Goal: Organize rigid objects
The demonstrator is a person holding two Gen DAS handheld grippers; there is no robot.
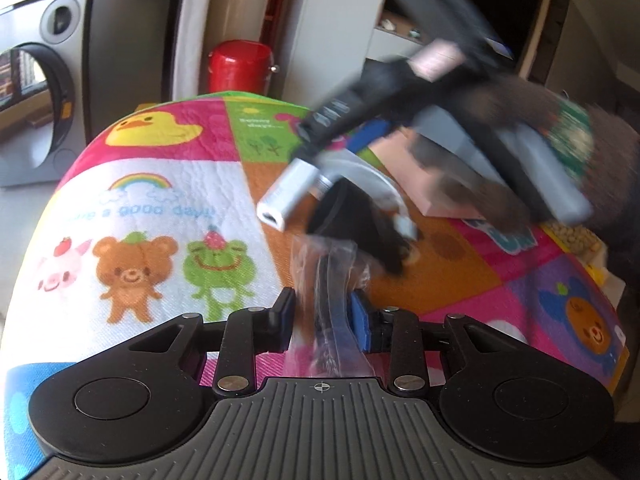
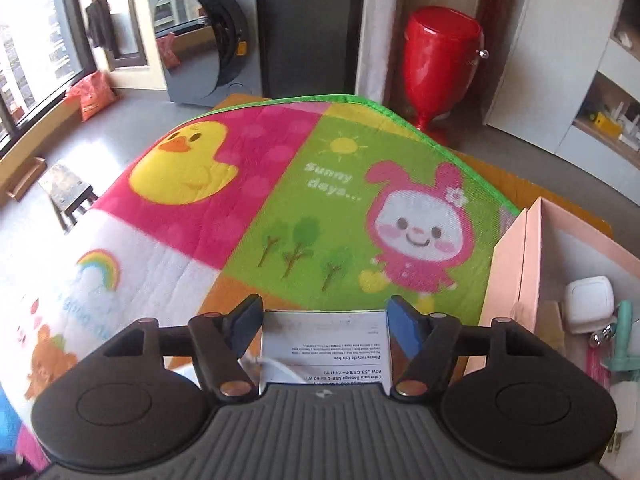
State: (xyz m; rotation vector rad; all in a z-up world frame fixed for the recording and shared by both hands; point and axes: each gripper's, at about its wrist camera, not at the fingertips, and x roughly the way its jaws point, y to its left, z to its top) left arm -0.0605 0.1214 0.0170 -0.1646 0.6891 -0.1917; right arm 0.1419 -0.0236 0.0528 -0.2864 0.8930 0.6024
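Between the fingers of our left hand-held gripper (image 1: 322, 312) we hold a crinkled clear plastic bag with a dark cable inside (image 1: 328, 280); the blue pads press on it from both sides. Just ahead of that gripper a silver metal adapter with a white cord (image 1: 286, 196) hangs in the air, blurred, under our right hand-held gripper (image 1: 384, 236), whose black fingers show there.

In the right wrist view, the right hand-held gripper (image 2: 324, 320) stands with its jaws apart around a white printed cable box (image 2: 326, 344). Whether the pads press on the box we cannot tell.

To that gripper's right stands an open pale pink cardboard box (image 2: 532, 248) holding a white square charger (image 2: 588, 296) and a mint-green tool (image 2: 624, 332). Beneath everything lies the bright cartoon-printed quilted mat (image 2: 280, 184) over the counter. Beyond it stands a red glossy bin (image 2: 436, 56).
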